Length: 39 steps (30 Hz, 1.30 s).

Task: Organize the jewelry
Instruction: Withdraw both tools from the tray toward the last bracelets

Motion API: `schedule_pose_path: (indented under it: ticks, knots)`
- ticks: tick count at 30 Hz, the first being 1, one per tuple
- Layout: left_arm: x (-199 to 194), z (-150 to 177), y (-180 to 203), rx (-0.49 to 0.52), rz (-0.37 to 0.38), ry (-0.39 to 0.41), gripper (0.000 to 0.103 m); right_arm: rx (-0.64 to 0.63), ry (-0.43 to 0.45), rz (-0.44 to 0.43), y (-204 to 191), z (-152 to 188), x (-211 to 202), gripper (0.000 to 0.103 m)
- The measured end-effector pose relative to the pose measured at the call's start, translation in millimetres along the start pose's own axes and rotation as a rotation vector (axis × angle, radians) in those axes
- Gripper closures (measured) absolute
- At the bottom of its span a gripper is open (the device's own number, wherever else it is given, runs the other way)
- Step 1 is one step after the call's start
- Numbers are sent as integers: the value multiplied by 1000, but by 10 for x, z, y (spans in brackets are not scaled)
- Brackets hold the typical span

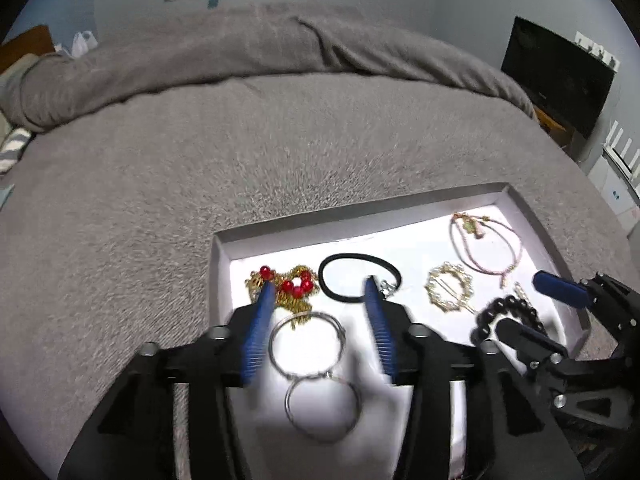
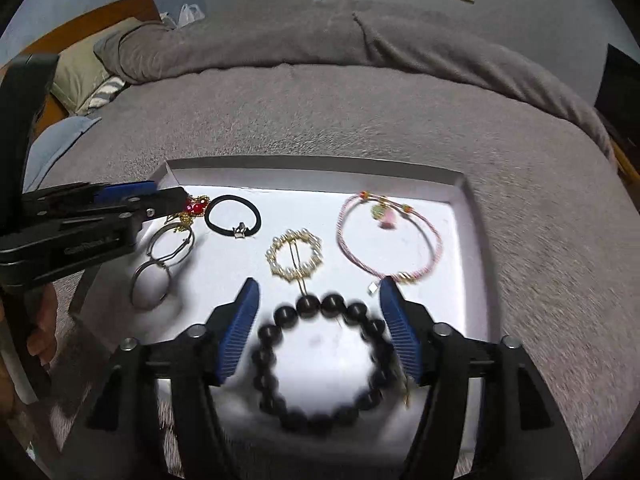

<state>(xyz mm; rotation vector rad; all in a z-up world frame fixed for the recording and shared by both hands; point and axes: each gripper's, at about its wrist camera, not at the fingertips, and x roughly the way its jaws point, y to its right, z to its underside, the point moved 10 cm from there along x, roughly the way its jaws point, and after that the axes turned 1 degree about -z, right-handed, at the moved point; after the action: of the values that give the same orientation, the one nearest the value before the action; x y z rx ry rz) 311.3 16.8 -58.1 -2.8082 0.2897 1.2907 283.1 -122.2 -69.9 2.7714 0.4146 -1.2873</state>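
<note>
A white tray (image 1: pixel 528 204) (image 2: pixel 464 216) lies on the grey bed and holds the jewelry. My left gripper (image 1: pixel 320 286) is open above two linked silver hoops (image 1: pixel 308 344) (image 2: pixel 170 248), beside a gold and red bead piece (image 1: pixel 296 284) (image 2: pixel 196 208) and a black hair tie (image 1: pixel 358 280) (image 2: pixel 233 216). My right gripper (image 2: pixel 318 288) is open around a black bead bracelet (image 2: pixel 324 360) (image 1: pixel 508 312). A pearl ring brooch (image 2: pixel 294 254) (image 1: pixel 450 286) and a pink cord bracelet (image 2: pixel 390 236) (image 1: pixel 486 240) lie further in.
The grey blanket (image 1: pixel 240 152) covers the bed all around the tray. Pillows (image 2: pixel 88 72) lie at the far left. A dark screen (image 1: pixel 560 76) stands at the far right by the wall.
</note>
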Motion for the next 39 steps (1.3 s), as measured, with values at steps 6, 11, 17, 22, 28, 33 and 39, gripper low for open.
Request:
schedule_pose_path:
  ticks: [6, 11, 17, 22, 28, 33, 39]
  knots:
    - [-435, 154, 91, 15, -22, 73, 33, 5, 75, 51, 101, 190, -453, 25]
    - [-747, 248, 196, 53, -63, 132, 24, 34, 122, 69, 161, 322, -770, 21]
    - [-1043, 359, 259, 43, -55, 175, 15, 92, 161, 73, 205, 531, -1036, 9]
    - [-1293, 504, 261, 34, -77, 206, 11, 116, 166, 82, 257, 689, -1175, 6]
    - [-1487, 715, 232, 19, -89, 217, 9, 129, 181, 96, 304, 832, -1359, 6]
    - [-1567, 895, 179, 7, -108, 221, 8, 112, 190, 108, 300, 959, -1473, 6]
    - [-1469, 1156, 213, 7, -104, 181, 8, 80, 188, 117, 308, 1124, -1527, 6]
